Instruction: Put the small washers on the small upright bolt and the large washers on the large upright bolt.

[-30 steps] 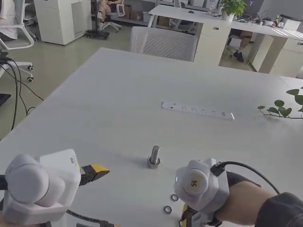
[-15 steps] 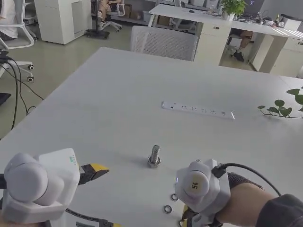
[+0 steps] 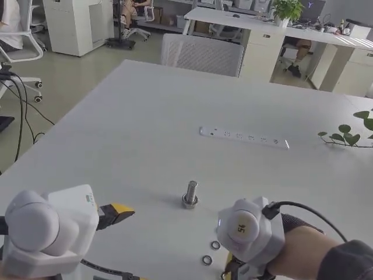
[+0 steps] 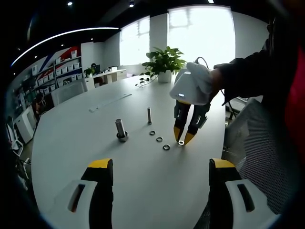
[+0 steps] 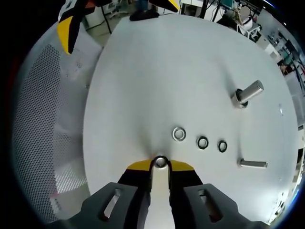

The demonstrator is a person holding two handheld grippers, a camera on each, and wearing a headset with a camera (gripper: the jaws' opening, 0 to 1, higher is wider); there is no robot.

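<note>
Washers [image 5: 202,142] lie in a short row on the white table [image 5: 143,71]. Three of them are loose near the middle of the right gripper view, and the end washer [image 5: 161,162] sits at the lower centre, between the tips of the right gripper [image 5: 160,168]. The jaws of this gripper are drawn close together on the end washer, one yellow tip at each side. I judge that it is pinched and lying flat on the table top. Whether it is a small or a large one, I cannot tell.

From this gripper the large bolt [image 5: 248,93] stands toward the upper right of the frame, well apart. The small bolt [image 5: 252,163] stands toward the right edge, beyond the row. Both bolts are upright, so the end washer probably must be carried over the top of the correct bolt, with its hole in line with the shaft, and then lowered along it.

The left gripper [image 4: 161,164], at the bottom of the left gripper view, has its jaws wide apart with nothing between them. In that view the row and both bolts lie well ahead of it, so the right gripper is clearly the nearer one to the work.
</note>
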